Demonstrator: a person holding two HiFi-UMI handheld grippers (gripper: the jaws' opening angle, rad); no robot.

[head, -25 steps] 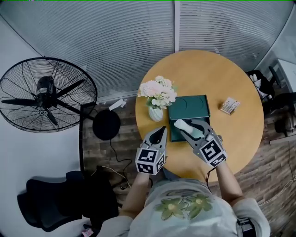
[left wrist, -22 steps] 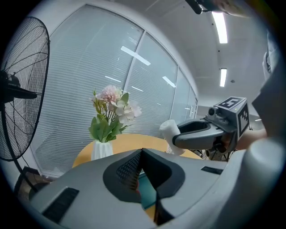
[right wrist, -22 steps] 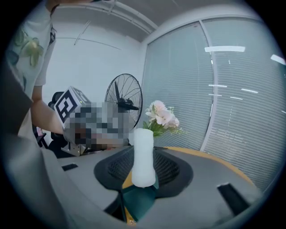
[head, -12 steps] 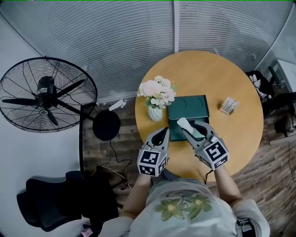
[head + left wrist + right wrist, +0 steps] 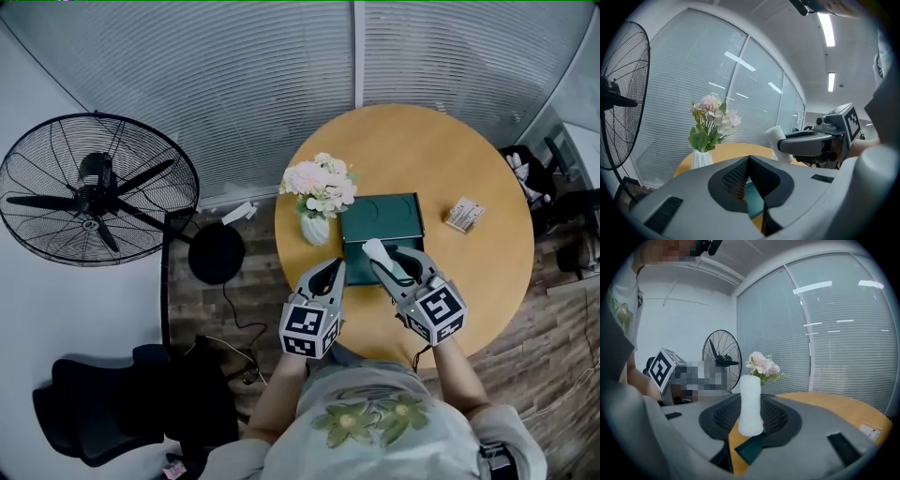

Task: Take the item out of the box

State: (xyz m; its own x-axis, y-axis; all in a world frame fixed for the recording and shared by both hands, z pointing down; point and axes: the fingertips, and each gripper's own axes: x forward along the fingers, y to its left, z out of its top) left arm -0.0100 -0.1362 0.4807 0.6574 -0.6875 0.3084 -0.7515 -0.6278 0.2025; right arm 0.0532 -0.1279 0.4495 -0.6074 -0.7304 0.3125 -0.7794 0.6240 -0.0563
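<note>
Tabletop of round yellow wood (image 5: pixel 441 150) lies under you, with slatted blinds (image 5: pixel 234 75) behind it and a standing fan (image 5: pixel 94 192) off to your left. On it sit a vase of flowers (image 5: pixel 319 202), a dark green box (image 5: pixel 384 217) just beside that, and a small carton (image 5: pixel 465 215) well apart. Your right gripper (image 5: pixel 389 261) is clamped on the white roll (image 5: pixel 378 251) — upright between its jaws, over the box's near edge. Your left gripper (image 5: pixel 330 270) hovers beside the box, jaws together and empty.
</note>
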